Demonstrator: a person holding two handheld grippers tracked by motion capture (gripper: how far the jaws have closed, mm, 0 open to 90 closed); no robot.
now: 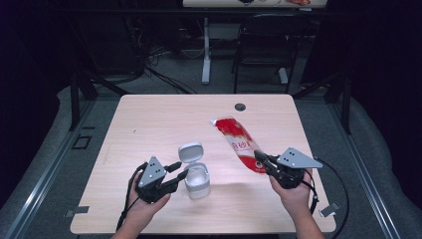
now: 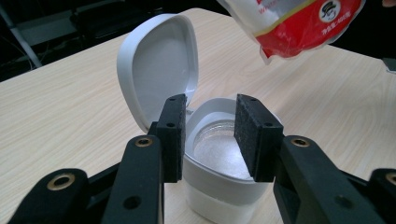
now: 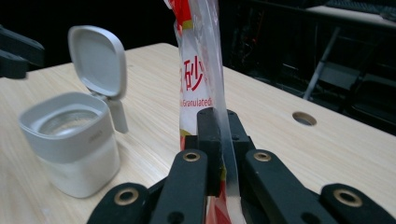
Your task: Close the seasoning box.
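Note:
A white container (image 1: 198, 185) stands near the table's front with its hinged lid (image 1: 191, 152) flipped up; its inside looks pale and shiny. My left gripper (image 1: 183, 169) sits at its left side. In the left gripper view the open gripper (image 2: 211, 100) has its pads just before the container's (image 2: 219, 200) near rim, with nothing pressed between them. My right gripper (image 1: 259, 158) is shut on the bottom end of a red and white sugar bag (image 1: 238, 142). The bag (image 3: 196, 70) rises from the gripper (image 3: 217, 114), to the right of the container (image 3: 70, 154).
A round cable hole (image 1: 240, 106) lies in the wooden table (image 1: 149, 119) near its far edge. Beyond the table stand a black chair (image 1: 263, 45) and a white desk leg (image 1: 206, 50). Bare tabletop lies to the left and behind the container.

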